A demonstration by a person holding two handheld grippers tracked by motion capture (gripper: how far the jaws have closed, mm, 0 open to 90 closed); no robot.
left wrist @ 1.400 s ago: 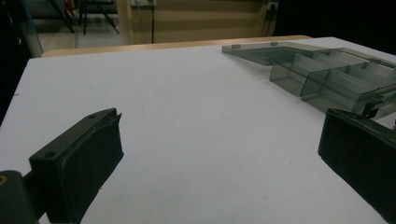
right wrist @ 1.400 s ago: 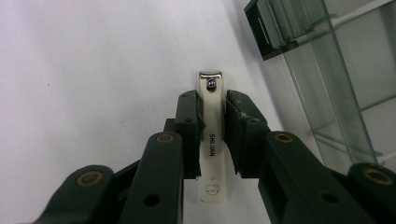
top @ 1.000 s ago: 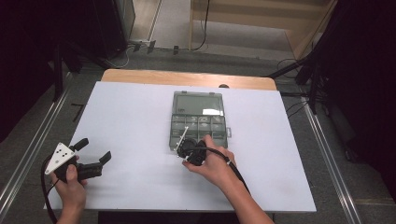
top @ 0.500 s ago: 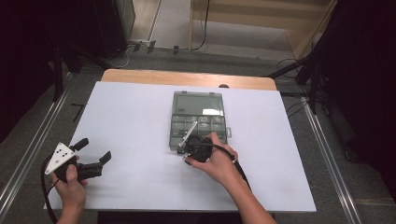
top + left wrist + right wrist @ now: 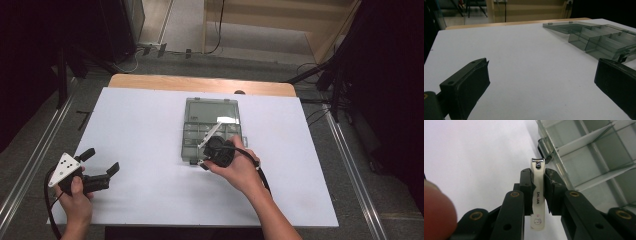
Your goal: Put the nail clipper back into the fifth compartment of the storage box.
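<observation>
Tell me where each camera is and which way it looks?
High view: above the table, looking down; both forearms, left tongs and right tongs show.
Left gripper view: on the left tongs, looking across at the organizer box; open jaws show.
Right gripper view: on the right tongs, gripping a nail clipper; a fingertip shows.
All three share the box.

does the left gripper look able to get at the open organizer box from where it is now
Probably yes. The left gripper stands open near the table's left front corner, and only bare white surface lies between it and the organizer box. The right gripper, holding a nail clipper, crowds the box's near edge.
</observation>
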